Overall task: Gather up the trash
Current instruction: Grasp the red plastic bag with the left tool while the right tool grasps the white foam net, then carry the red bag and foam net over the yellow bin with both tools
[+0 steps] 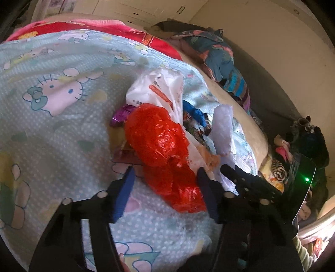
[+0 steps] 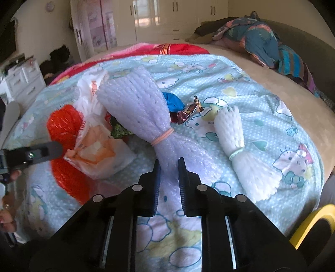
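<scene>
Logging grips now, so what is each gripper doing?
Left gripper: open, its fingers astride the red plastic bag.
Right gripper: shut on the lavender foam net.

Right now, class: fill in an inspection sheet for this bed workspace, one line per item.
Surface: bed sheet with cartoon-cat print.
Job's things: red plastic bag, white plastic bag, lilac foam net, white foam net, blue wrapper, brown wrapper.
Clutter: heaped clothes.
Grippers: left gripper astride the red plastic bag, pads not pressing; right gripper shut on the lilac foam net.
Cables: nothing seen.
Surroundings: wardrobes, white drawers.
</scene>
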`<act>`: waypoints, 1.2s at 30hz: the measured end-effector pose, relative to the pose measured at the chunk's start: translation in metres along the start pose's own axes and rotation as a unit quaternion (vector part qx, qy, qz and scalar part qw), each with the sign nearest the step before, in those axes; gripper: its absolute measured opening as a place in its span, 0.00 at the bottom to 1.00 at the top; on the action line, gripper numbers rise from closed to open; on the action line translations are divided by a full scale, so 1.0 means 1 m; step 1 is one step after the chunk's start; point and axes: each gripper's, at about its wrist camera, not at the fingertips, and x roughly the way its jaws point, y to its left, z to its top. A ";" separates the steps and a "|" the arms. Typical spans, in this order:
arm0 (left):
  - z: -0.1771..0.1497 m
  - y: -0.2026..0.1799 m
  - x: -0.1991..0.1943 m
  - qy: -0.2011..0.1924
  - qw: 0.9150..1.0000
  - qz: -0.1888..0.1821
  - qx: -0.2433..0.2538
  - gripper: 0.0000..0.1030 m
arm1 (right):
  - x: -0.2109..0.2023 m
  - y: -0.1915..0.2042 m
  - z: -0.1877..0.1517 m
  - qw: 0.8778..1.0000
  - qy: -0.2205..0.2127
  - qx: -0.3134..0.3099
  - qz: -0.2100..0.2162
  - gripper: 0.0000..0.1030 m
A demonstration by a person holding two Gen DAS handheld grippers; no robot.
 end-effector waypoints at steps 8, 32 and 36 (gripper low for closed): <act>-0.006 -0.004 0.002 0.021 0.999 -0.034 0.001 0.26 | -0.028 0.008 -0.008 0.999 -0.041 0.008 0.005 0.11; -0.013 -0.068 -0.075 -0.077 0.988 -0.058 0.120 0.18 | -0.083 -0.013 -0.024 0.995 -0.082 0.061 0.014 0.11; -0.015 -0.078 -0.077 -0.077 0.986 -0.063 0.132 0.18 | -0.095 -0.019 -0.028 0.994 -0.088 0.069 0.011 0.11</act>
